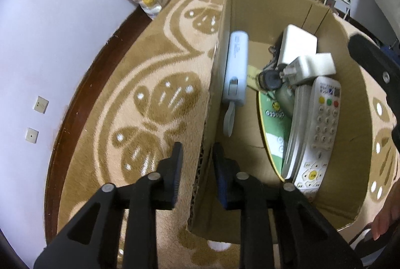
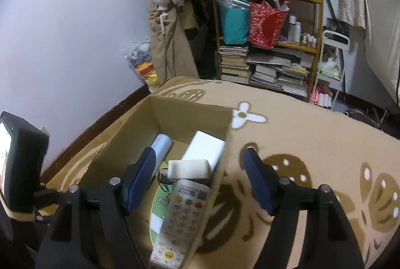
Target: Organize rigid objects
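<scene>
The cardboard box [image 1: 280,16] sits open on a tan patterned blanket [image 1: 150,98]. Inside, a white remote [image 1: 318,133] leans along the right wall, beside a green round card [image 1: 273,133], white chargers [image 1: 310,66] and a pale blue power bank [image 1: 235,68] against the left wall; bare floor shows mid-box. The left gripper [image 1: 196,161] straddles the box's left wall, jaws slightly apart, not visibly pinching. The right gripper [image 2: 200,184] straddles the right wall, jaws wide apart. Open blanket lies around the box.
</scene>
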`<state>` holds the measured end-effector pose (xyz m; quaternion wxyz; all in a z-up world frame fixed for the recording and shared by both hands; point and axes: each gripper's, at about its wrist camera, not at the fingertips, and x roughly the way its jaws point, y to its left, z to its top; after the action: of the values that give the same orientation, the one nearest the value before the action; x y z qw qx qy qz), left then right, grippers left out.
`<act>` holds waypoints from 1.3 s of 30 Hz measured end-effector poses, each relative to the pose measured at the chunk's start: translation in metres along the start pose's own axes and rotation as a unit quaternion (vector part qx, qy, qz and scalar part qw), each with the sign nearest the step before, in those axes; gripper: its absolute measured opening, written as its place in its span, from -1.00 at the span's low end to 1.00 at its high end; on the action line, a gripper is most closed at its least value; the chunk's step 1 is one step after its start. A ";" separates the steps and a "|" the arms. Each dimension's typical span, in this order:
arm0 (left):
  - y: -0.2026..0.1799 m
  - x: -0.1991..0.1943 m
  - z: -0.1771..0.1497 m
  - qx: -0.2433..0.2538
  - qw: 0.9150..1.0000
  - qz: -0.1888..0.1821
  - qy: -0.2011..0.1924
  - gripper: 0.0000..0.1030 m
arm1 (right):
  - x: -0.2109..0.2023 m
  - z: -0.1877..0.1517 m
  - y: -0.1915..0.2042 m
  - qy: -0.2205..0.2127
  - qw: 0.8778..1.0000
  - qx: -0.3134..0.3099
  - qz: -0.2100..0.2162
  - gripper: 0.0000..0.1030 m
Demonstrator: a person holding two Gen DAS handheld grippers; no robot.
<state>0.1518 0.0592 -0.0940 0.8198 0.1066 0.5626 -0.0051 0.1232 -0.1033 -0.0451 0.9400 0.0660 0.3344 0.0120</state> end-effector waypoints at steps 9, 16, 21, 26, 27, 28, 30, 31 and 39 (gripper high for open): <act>0.000 -0.040 -0.001 -0.008 0.997 -0.019 -0.072 0.20 | -0.024 -0.007 -0.023 0.010 1.000 0.012 -0.019 0.70; -0.006 -0.065 -0.009 -0.002 0.993 -0.018 -0.116 0.99 | -0.046 -0.016 -0.034 0.007 1.000 0.024 -0.017 1.00; -0.011 -0.083 -0.013 0.008 0.988 -0.007 -0.156 0.99 | -0.058 -0.018 -0.040 0.010 0.999 0.026 -0.022 1.00; -0.015 -0.105 -0.017 0.013 0.981 0.001 -0.192 0.99 | -0.076 -0.021 -0.045 0.007 0.999 0.025 -0.021 1.00; -0.015 -0.113 -0.020 0.015 0.979 0.001 -0.205 0.99 | -0.079 -0.022 -0.046 0.006 0.999 0.023 -0.021 1.00; -0.016 -0.118 -0.022 0.016 0.977 -0.001 -0.214 0.99 | -0.084 -0.023 -0.047 0.006 1.000 0.021 -0.023 1.00; -0.018 -0.127 -0.025 0.019 0.974 0.000 -0.226 0.99 | -0.091 -0.024 -0.050 0.006 0.999 0.023 -0.022 1.00; -0.018 -0.131 -0.028 0.017 0.972 0.001 -0.233 0.99 | -0.093 -0.025 -0.052 0.007 0.999 0.024 -0.021 1.00; -0.017 -0.164 -0.055 0.001 0.956 -0.016 -0.293 0.99 | -0.124 -0.036 -0.065 -0.004 0.999 0.028 -0.024 1.00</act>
<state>0.0387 0.0342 0.0357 0.9483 0.0926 0.2996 -0.0499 0.0030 -0.1723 -0.0034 0.9391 0.0839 0.3325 -0.0205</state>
